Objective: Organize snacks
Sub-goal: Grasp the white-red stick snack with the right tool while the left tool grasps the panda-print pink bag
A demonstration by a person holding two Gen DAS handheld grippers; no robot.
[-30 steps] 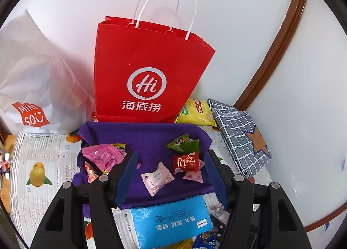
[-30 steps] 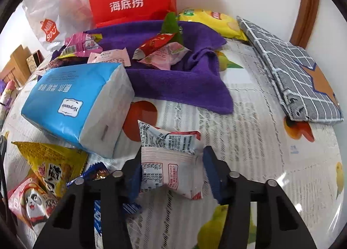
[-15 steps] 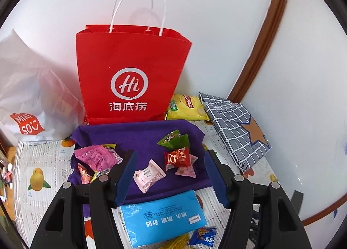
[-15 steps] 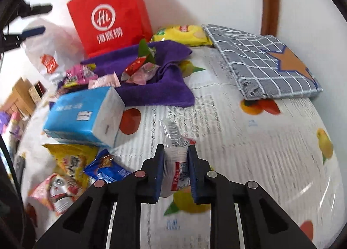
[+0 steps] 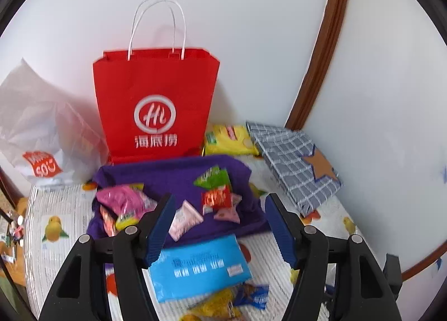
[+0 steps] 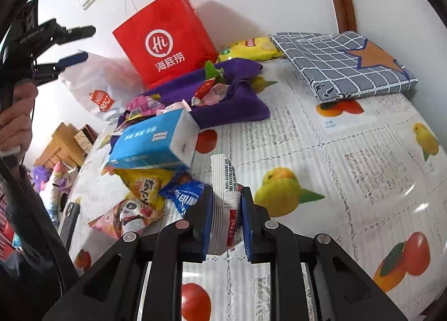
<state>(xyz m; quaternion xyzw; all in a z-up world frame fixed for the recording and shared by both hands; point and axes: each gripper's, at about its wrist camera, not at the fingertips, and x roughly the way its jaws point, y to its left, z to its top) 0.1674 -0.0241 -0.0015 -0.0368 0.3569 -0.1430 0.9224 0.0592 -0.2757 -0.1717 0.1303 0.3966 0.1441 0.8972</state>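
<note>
My right gripper (image 6: 226, 192) is shut on a white snack packet (image 6: 223, 173) with red print and holds it upright above the fruit-print tablecloth (image 6: 321, 136). My left gripper (image 5: 220, 201) hovers in the air over a purple towel (image 5: 173, 173); its jaws are opening, with nothing between them. On the towel lie a pink packet (image 5: 123, 201), a green one (image 5: 213, 178), a red one (image 5: 216, 198) and smaller ones. The right wrist view shows the left gripper (image 6: 83, 43) at the upper left, held by a hand (image 6: 16, 114). Behind the towel stands a red paper bag (image 5: 156, 103).
A blue tissue pack (image 6: 151, 139) lies in front of the towel. Beside it are a yellow packet (image 6: 142, 184), a blue packet (image 6: 184, 195) and a panda packet (image 6: 128, 214). A yellow chips bag (image 5: 229, 139), a checked grey cloth (image 5: 296, 164) and a white plastic bag (image 5: 36, 125) line the wall.
My right gripper closed on the white packet and lifted it off the tablecloth while rolling. The left gripper drew back from the towel, so the red bag looks smaller.
</note>
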